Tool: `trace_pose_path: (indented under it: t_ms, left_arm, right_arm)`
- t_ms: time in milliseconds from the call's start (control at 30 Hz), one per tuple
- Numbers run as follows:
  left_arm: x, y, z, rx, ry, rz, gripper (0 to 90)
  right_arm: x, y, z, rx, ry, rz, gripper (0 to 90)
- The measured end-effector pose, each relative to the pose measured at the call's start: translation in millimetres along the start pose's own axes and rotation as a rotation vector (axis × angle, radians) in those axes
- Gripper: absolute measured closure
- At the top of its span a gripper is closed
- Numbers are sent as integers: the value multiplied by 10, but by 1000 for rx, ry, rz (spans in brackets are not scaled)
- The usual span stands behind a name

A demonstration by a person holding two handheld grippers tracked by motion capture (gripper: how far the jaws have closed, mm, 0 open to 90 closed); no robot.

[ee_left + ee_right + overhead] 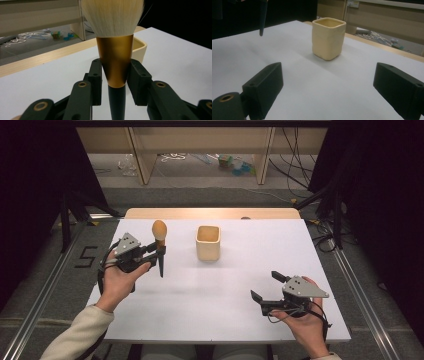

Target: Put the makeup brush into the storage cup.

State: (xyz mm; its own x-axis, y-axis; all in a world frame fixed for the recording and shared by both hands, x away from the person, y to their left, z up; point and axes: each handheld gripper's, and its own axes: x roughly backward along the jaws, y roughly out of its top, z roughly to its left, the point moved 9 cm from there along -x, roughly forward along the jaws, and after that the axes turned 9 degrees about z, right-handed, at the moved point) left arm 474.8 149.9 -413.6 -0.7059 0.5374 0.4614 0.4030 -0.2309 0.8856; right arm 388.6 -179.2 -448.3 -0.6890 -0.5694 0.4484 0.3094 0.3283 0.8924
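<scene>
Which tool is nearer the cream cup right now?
Left. The left tool, holding the brush upright, sits just left of the cream cup; the right tool waits open, farther off toward the near right.

Counter (220,290), white top: broad bare stretch across the near and middle parts, open to passage from either side.

Obstacle, centre rear: cream square cup (208,242), upright, open-topped, standing alone with bare surface on all four sides.

Obstacle, left rear: brush (160,247) held upright above the counter in the left claw (159,251), bristles up, dark handle tip pointing down; a clear lane lies between it and the cup.

Obstacle, near right: right claw (267,286), jaws spread wide with nothing between them, well apart from the cup; open surface lies between the two.

Far edge: bare wooden strip (212,213).
</scene>
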Motion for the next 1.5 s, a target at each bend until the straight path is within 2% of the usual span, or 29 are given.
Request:
trace_pose_path:
  t_ms: [100, 267, 533, 633, 700, 833, 967, 1133, 1200, 1233, 1267, 1500]
  left_arm:
    - [-3, 11, -20, -6, -4, -11, 660]
    - [-15, 16, -45, -4, -13, -22, 660]
    - [4, 71, -96, -21, -29, -71, 660]
    - [10, 89, -115, -18, -34, -83, 660]
    - [14, 98, -123, -13, -39, -91, 660]
    - [20, 114, -139, 8, -49, -105, 660]
    - [25, 142, -166, 5, -54, -123, 660]
    - [23, 177, -208, 3, -62, -144, 660]
    - [24, 186, -224, -1, -64, -145, 660]
    - [21, 193, -237, -2, -68, -148, 660]
    - [19, 199, -251, 4, -71, -151, 661]
    - [-10, 202, -325, -13, -81, -145, 660]
  right_arm:
    - [5, -5, 9, -5, 4, 7, 99]
    - [-7, -1, -5, 13, -16, 2, 99]
    - [-3, 1, -3, 9, -8, 3, 92]
    - [2, -1, -11, 6, -11, 7, 92]
    - [1, -3, 5, -13, -4, 7, 92]
    - [-1, 8, -11, -3, -11, -4, 92]
    - [-4, 13, -25, 7, -21, -9, 93]
    - [5, 6, -14, -6, -13, 3, 93]
    - [17, -6, -12, -9, -11, 22, 93]
    - [16, -3, -15, -7, -13, 21, 93]
    - [-8, 28, -32, 5, -26, -16, 93]
    - [-15, 42, -33, 10, -27, -24, 96]
